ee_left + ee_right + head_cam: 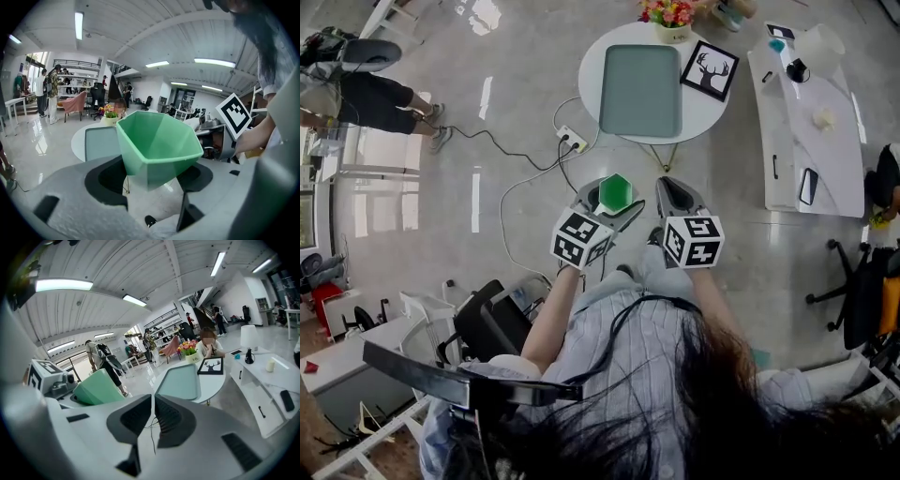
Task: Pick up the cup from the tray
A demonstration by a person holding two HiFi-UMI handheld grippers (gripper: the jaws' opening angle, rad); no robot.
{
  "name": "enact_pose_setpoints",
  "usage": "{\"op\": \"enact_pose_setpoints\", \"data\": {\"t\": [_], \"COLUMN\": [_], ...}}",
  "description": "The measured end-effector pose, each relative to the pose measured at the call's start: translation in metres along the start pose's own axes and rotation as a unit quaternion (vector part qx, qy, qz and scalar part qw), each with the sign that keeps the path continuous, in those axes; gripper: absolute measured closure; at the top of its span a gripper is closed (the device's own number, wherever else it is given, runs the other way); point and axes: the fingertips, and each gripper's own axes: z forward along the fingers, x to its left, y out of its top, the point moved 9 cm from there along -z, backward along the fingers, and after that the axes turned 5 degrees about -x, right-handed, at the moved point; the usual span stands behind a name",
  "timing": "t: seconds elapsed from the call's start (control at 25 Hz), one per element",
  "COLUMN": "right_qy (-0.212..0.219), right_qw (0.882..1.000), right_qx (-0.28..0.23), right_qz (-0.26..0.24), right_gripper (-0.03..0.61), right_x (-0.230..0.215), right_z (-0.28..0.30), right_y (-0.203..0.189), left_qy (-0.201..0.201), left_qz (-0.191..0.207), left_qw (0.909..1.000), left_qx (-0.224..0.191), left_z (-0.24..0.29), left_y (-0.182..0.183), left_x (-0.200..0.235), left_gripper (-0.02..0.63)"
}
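Observation:
A green faceted cup (615, 192) is held in my left gripper (609, 202), away from the table and above the floor. In the left gripper view the cup (157, 145) sits upright between the two grey jaws, its mouth open toward the camera. The grey-green tray (641, 90) lies bare on the round white table (598, 54), also seen as the tray (99, 142) and the tray (179, 380). My right gripper (677, 194) is beside the left one, jaws pressed together with nothing between them; in its own view the right gripper (153, 405) is shut and the cup (97, 387) shows at left.
A framed deer picture (710, 69) and a flower pot (672, 19) stand on the round table. A long white desk (804, 112) with small items is to the right. A power strip and cables (572, 141) lie on the floor. People stand at far left (366, 94).

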Motion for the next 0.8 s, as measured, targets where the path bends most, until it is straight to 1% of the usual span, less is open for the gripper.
{"op": "enact_pose_setpoints", "data": {"t": [0.2,0.56,0.8], "right_qy": [-0.004,-0.01,-0.013], "right_qw": [1.0,1.0,1.0], "right_qx": [0.003,0.001,-0.001], "right_qz": [-0.006,-0.005,-0.013], "right_gripper": [0.537,0.537,0.537], "right_x": [0.027,0.085,0.115], "right_z": [-0.011,-0.039,-0.058], "right_y": [-0.014,-0.045,-0.061], "left_qy": [0.006,0.011,0.019], "left_qz": [-0.011,-0.021,-0.03], "left_qw": [0.9999,0.9997,0.9994], "left_qx": [-0.005,0.005,-0.001], "left_z": [-0.029,-0.096,-0.13], "left_y": [-0.018,-0.058,-0.08], "left_x": [-0.001,-0.009,-0.011], "left_gripper": [0.295,0.295,0.295]}}
